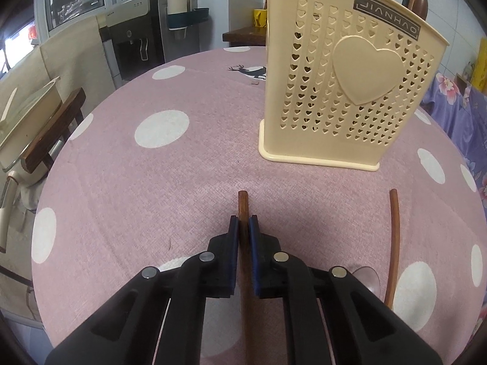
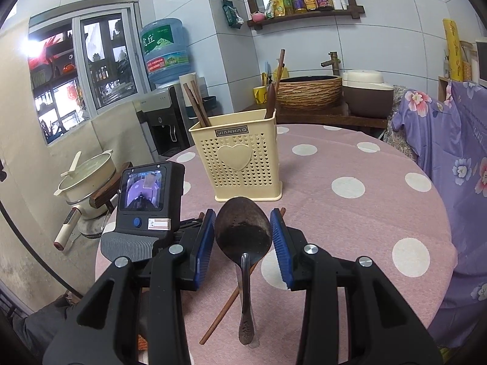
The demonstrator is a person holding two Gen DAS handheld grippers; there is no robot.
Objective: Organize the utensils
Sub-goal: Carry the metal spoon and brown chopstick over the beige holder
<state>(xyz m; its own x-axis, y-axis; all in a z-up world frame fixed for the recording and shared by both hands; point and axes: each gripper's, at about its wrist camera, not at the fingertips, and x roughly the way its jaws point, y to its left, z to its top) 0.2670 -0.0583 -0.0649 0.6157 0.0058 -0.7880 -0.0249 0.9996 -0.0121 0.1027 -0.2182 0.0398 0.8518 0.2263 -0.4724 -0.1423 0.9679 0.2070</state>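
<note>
A cream perforated utensil holder (image 1: 350, 91) with a heart on its side stands on the pink dotted table; in the right wrist view the holder (image 2: 243, 164) has two wooden chopsticks (image 2: 194, 103) and a wooden spoon (image 2: 271, 97) in it. My left gripper (image 1: 243, 225) is shut on a wooden chopstick (image 1: 243, 203) low over the table. A second chopstick (image 1: 394, 237) lies to its right. My right gripper (image 2: 243, 222) is open, its fingers on either side of a metal spoon (image 2: 243, 234) lying on the table, bowl pointing away. A chopstick (image 2: 225, 307) lies under the spoon.
The left gripper's body with its screen (image 2: 143, 194) sits left of the right gripper. A white pot (image 2: 88, 176) stands on a stool past the table's left edge. A purple flowered cloth (image 2: 450, 152) hangs at the right. A water dispenser (image 2: 164, 91) is behind.
</note>
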